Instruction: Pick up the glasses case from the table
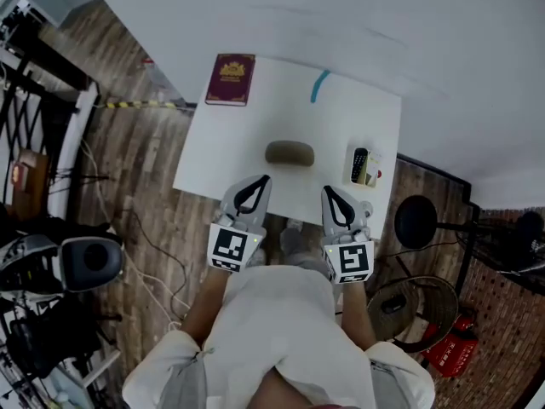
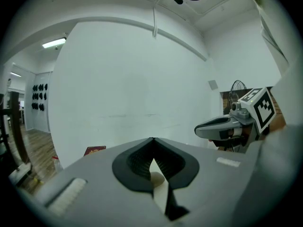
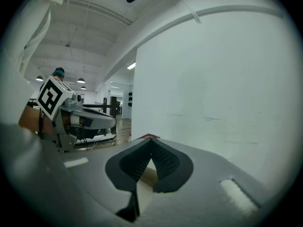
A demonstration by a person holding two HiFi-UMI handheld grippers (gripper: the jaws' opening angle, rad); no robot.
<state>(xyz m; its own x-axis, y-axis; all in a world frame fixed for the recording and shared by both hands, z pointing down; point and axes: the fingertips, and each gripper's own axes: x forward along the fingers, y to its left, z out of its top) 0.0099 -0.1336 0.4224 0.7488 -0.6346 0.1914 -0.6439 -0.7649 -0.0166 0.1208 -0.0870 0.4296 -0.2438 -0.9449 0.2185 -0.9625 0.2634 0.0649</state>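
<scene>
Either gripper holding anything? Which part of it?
Nothing held. Left gripper and right gripper are both shut and empty; the glasses case lies untouched on the table ahead of them.

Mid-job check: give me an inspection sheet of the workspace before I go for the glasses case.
Surface: white square table, mostly bare.
Job's things: olive oval glasses case lying near the table's middle, untouched.
Clutter: maroon booklet at the far left corner; blue strip toward the far side; black remote with small items near the right edge.
Grippers: left tongs and right tongs both shut and empty, over the near edge, short of the case.
Cables: thin cables on the wooden floor left of the table.
Surroundings: white wall behind; black round stool to the right.
</scene>
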